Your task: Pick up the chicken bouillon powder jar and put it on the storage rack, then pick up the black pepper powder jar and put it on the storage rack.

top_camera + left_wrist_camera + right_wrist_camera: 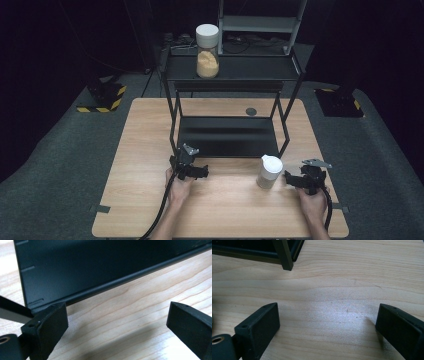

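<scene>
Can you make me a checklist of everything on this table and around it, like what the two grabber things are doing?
Surface: light wooden table, bare wood between both grippers' jaws.
Job's things: small white-lidded jar upright on the table; tall white-lidded jar of orange grains on the black metal rack's top shelf.
Clutter: small grey round disc behind the rack.
Grippers: left gripper open, empty; right gripper open, empty, beside the small jar.
Cables: black cable trails from the left gripper.
Surroundings: grey carpet, yellow-black striped base.

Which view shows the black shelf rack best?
The high view: the whole black rack stands on the table, with a jar on top. The left gripper view catches its bottom tray's edge; the right gripper view catches one leg.
</scene>
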Demonstrator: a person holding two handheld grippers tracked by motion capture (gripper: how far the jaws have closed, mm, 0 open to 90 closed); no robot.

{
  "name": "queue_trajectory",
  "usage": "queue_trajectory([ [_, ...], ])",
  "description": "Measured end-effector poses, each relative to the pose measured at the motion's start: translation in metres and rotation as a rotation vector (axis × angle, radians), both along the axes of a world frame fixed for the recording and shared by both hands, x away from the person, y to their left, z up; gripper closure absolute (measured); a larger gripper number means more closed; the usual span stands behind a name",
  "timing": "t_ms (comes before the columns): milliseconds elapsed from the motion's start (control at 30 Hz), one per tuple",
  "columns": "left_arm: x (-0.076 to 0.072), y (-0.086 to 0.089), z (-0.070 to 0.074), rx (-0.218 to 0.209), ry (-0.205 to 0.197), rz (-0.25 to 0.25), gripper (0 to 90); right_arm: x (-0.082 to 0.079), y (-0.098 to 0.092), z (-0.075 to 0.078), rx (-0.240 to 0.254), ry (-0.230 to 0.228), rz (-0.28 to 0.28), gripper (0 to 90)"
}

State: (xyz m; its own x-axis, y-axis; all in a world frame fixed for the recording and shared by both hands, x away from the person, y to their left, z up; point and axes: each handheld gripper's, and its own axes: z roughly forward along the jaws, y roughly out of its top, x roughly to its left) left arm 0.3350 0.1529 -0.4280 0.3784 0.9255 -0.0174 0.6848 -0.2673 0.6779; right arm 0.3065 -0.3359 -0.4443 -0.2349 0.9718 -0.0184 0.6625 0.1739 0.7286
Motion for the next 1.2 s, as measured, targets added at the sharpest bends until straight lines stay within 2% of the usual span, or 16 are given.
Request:
queue_trajectory([
  [200,-0.001,-0.003,-0.009,0.018,0.003,0.005,3.5,0.0,0.0,0.0,0.0,0.0,-0.001,4.4],
  [567,-0.014,0.0,-0.021,-0.012,-0.059,0.02,3.0,0.0,0.0,0.0,0.0,0.0,-0.001,4.3],
  [1200,-0.015,-0.001,-0.021,-0.007,-0.061,0.019,3.1,0.0,0.0,0.0,0.001,0.002,-0.003,4.3],
])
